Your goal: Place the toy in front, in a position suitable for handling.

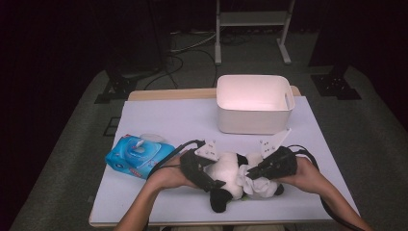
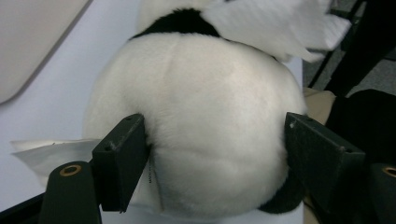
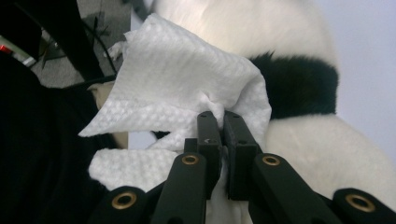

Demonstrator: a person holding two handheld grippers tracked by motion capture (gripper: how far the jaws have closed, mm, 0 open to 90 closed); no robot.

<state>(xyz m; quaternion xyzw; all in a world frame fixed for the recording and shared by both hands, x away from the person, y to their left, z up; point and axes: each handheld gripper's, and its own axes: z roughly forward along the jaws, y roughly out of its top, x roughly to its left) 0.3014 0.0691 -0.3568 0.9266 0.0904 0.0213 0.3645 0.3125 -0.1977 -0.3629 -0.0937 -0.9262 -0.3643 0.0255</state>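
- Writing: none readable. Blue wipes pack (image 1: 137, 155), left of centre in the high view, has a printed pattern & a white flip lid; print too small to read. A thin tag edge shows beside the left jaw in the left gripper view, marks illegible.
- Task things: black-&-white plush panda (image 1: 231, 178) & a white wipe (image 1: 250, 182).
- Panda lies on the white surface (image 1: 168, 120), lower centre of the high view, between both hands, near the front edge.
- Left tool (image 2: 215, 154): jaws wide, clamped on the panda's white body, one jaw pressed into the fur on each side. In the left gripper view the body sits centre frame, black fur band at top centre.
- Left tool in the high view (image 1: 211, 180) comes in from the lower left, touching the toy's left side.
- Right tool (image 3: 223, 122): jaws narrow, nearly together, pinching a bunched fold of the wipe. Wipe spreads up & left of the jaws in the right gripper view, lying against the panda; black band sits right of centre.
- Right tool in the high view (image 1: 250, 173) is at the toy's right side, wipe right under it on the plush.
- White bin (image 1: 253, 103), upper centre of the high view, stands well behind the panda, apart from both tools.
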